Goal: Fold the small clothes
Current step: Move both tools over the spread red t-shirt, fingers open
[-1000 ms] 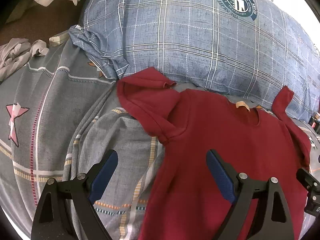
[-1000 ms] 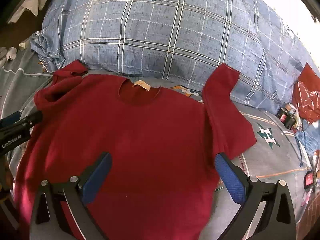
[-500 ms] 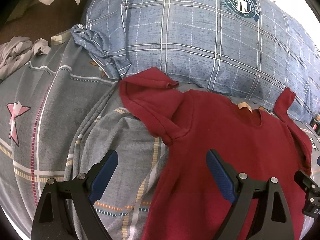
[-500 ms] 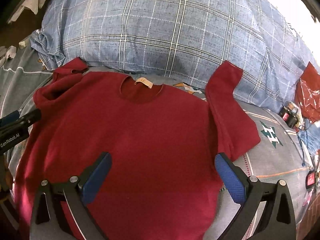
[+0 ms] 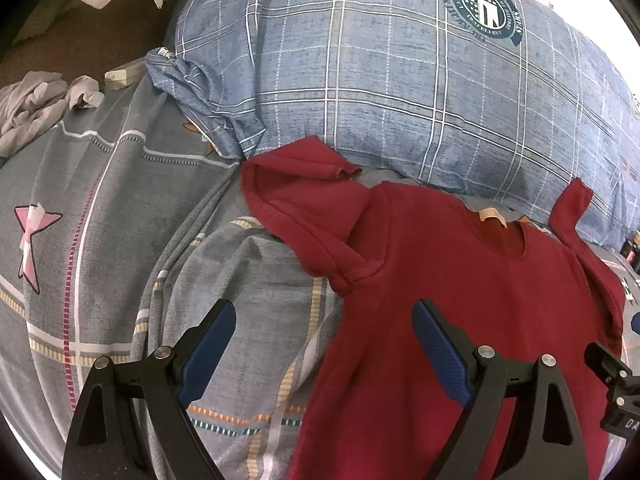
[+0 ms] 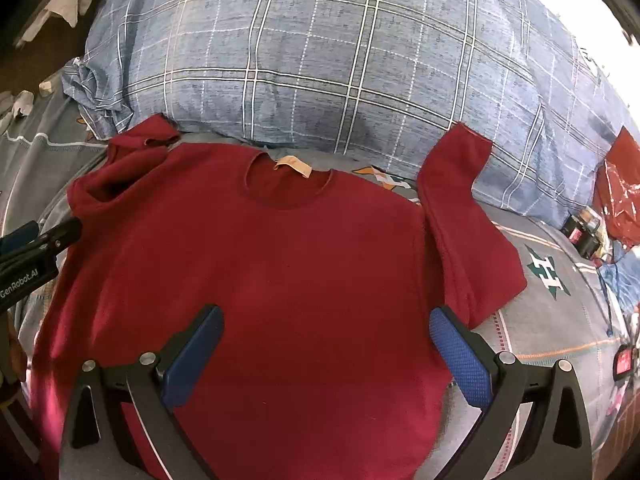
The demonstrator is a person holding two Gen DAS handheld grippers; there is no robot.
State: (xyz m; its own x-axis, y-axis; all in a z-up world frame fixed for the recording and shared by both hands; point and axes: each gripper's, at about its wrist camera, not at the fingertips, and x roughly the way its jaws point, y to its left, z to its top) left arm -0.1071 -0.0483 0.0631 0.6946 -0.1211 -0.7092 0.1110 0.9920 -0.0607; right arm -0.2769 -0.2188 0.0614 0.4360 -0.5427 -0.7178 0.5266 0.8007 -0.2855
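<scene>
Flat on the bed lies a red shirt, collar toward the pillow; left claw and right claw hover spread wide, empty.

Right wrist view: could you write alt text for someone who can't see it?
A red T-shirt lies spread flat, neck label up, on a grey patterned bedsheet, sleeves reaching toward a blue plaid pillow. The open right gripper hovers over its lower half; the left gripper pokes in at the left edge.
</scene>
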